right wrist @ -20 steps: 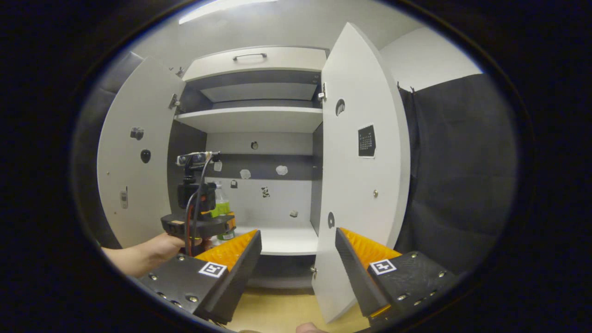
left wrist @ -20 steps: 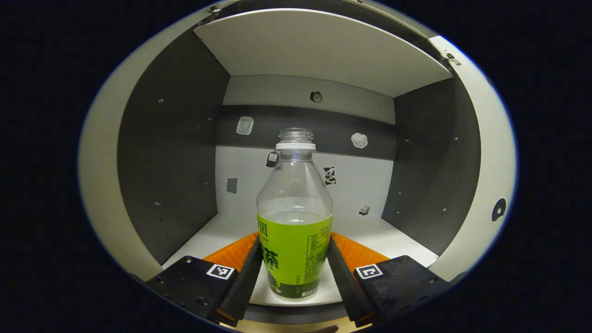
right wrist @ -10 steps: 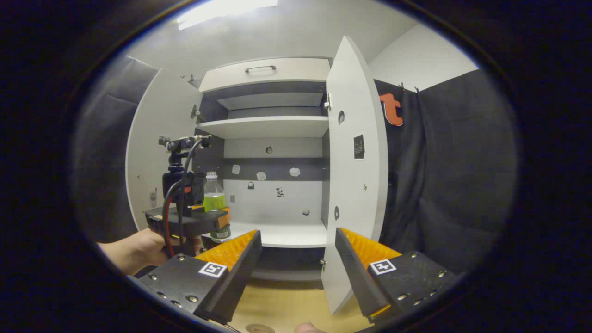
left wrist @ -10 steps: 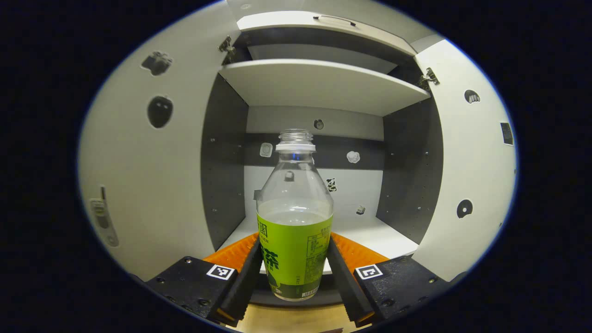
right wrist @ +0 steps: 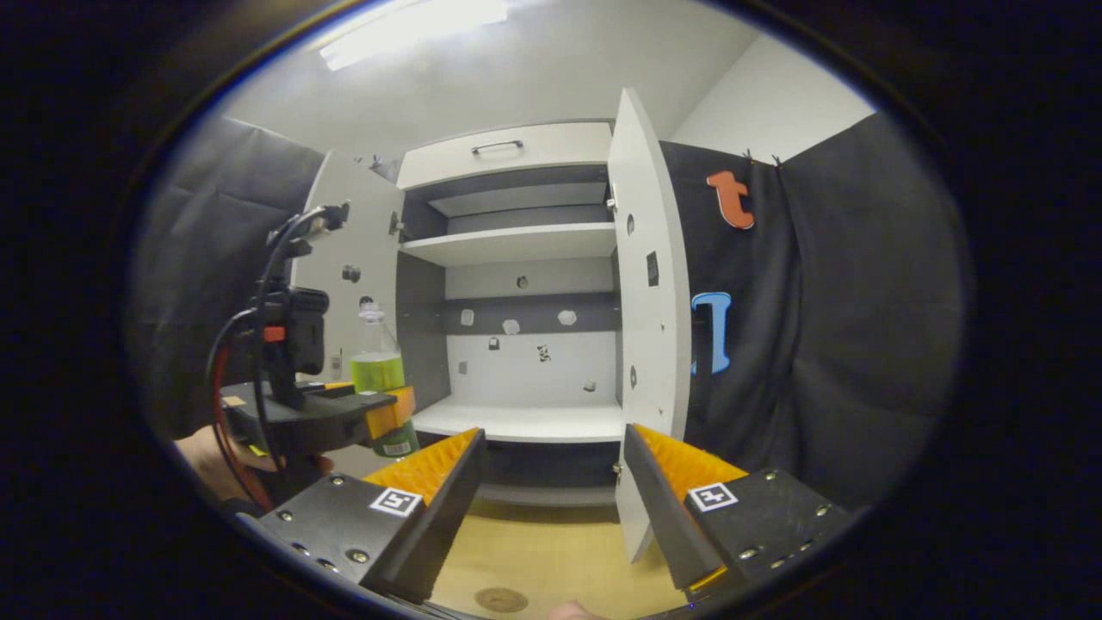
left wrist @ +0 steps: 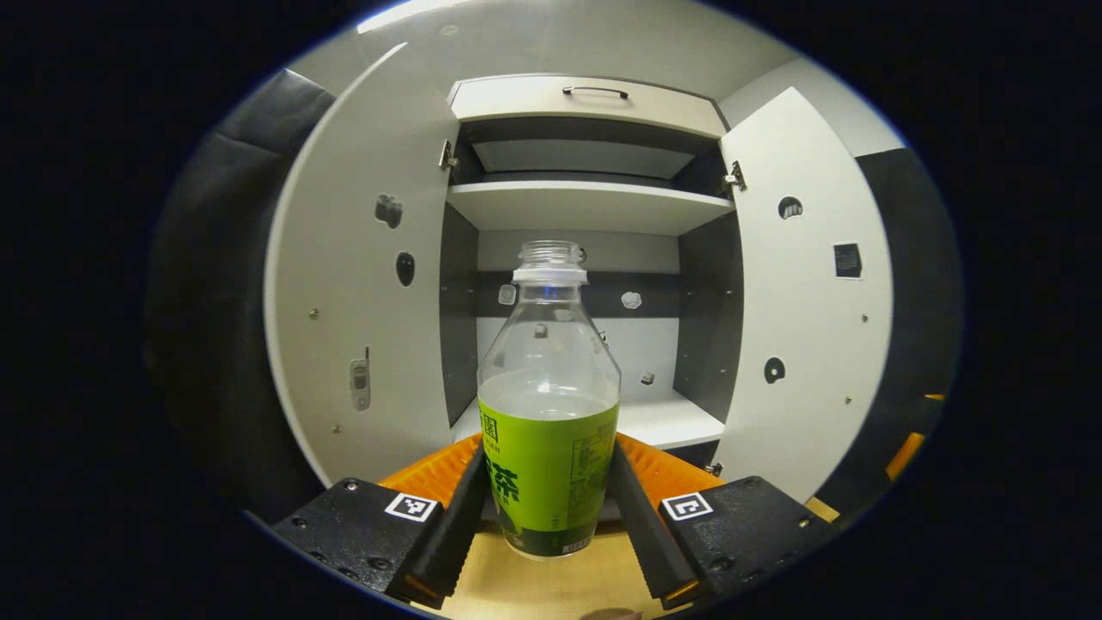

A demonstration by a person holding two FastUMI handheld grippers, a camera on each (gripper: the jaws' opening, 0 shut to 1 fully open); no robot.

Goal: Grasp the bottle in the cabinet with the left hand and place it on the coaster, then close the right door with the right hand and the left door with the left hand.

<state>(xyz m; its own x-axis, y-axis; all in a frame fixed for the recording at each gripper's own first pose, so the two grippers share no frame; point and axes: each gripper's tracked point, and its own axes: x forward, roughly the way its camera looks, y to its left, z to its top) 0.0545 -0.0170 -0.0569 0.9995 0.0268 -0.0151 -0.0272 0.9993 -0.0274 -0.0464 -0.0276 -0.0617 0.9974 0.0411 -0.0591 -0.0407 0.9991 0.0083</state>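
Left gripper (left wrist: 548,508): clamped on the clear plastic bottle with the green label (left wrist: 548,413), one finger pressing each side of the label; the bottle stands upright between them, uncapped and roughly half full.
Bottle's place: out of the white cabinet with dark inner walls (left wrist: 590,207) and held in the air in front of it, above the light wooden counter (left wrist: 551,585). From the right gripper view the same bottle (right wrist: 379,379) hangs just ahead of the left door's edge, well clear of the lower shelf (right wrist: 525,422).
Right gripper (right wrist: 551,508): fingers spread apart with nothing between them, hovering low over the counter and facing the cabinet opening.
Coaster: a small round brown coaster (right wrist: 501,599) lies on the counter near its front edge, just ahead of the right gripper (partly cut off by the view's lower rim).
Doors: the white left door (left wrist: 362,301) and white right door (right wrist: 650,319) both stand wide open.
Step in hand: carrying the bottle to the coaster, as I judge it; the grasp looks done, the placing is not.
Next move: lower the bottle upright onto the coaster, centred, then release; keep it level, since it has no cap.
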